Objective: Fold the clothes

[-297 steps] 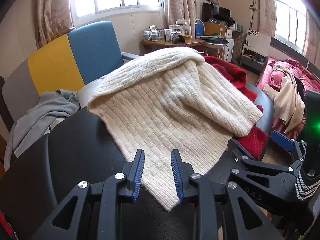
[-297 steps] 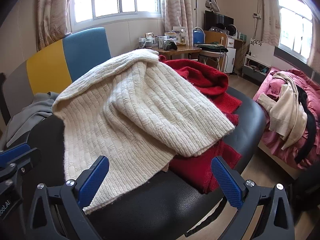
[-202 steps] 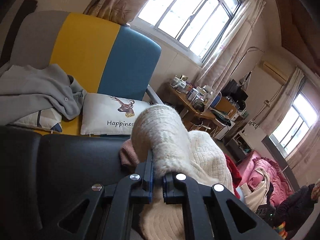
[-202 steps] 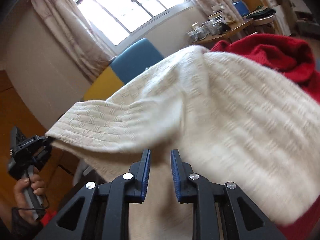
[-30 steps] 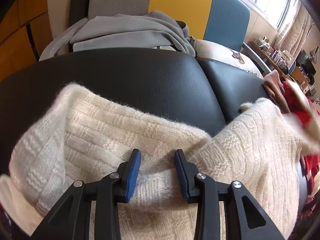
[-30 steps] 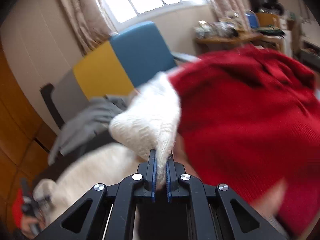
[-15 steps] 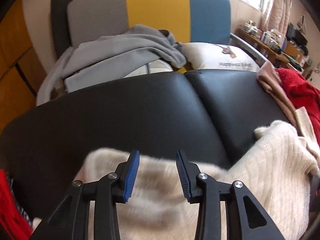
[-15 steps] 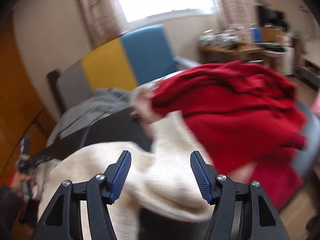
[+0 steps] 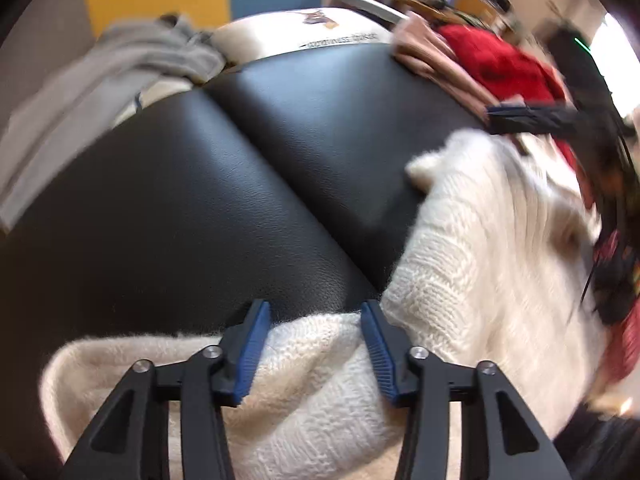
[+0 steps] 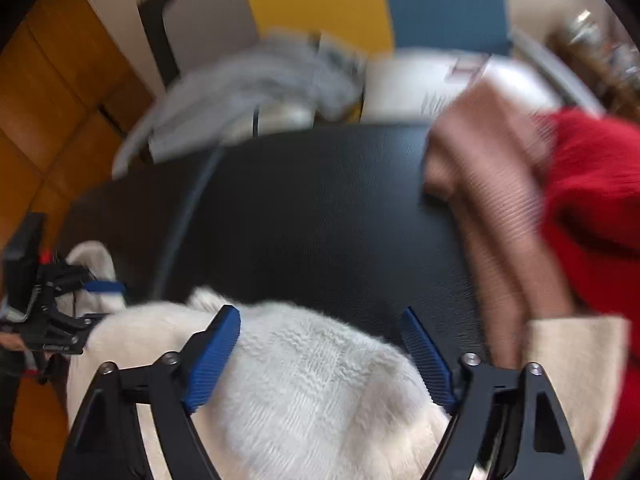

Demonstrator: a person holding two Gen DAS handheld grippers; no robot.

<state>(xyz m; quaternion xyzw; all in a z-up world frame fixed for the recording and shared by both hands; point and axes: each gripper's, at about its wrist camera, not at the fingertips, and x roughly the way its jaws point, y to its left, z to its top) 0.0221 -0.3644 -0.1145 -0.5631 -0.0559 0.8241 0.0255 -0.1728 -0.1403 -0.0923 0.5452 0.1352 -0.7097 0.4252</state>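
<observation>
A cream knitted sweater (image 9: pixel 480 264) lies crumpled on the near part of a black leather seat (image 9: pixel 240 180). My left gripper (image 9: pixel 314 312) points down over a fold of it. Its jaws are opening, the knit lies between them, and the pads do not press it. In the right wrist view the sweater (image 10: pixel 312 392) fills the bottom. My right gripper (image 10: pixel 320 316) hovers over it with jaws opening wide and nothing pinched. The left gripper (image 10: pixel 98 300) shows at the left edge of that view, over the sweater's other end.
A red sweater (image 10: pixel 592 184) and a brownish-pink garment (image 10: pixel 492 184) are heaped on the seat's right side. Behind the seat (image 10: pixel 320 208) are a grey garment (image 10: pixel 256 80), a white printed pillow (image 9: pixel 320 32) and a grey, yellow and blue chair back (image 10: pixel 320 12).
The right gripper has let go of the cream sweater's corner, opened wide and swung down over the sweater. The left jaws have widened and that hand has shifted sideways and rolled.
</observation>
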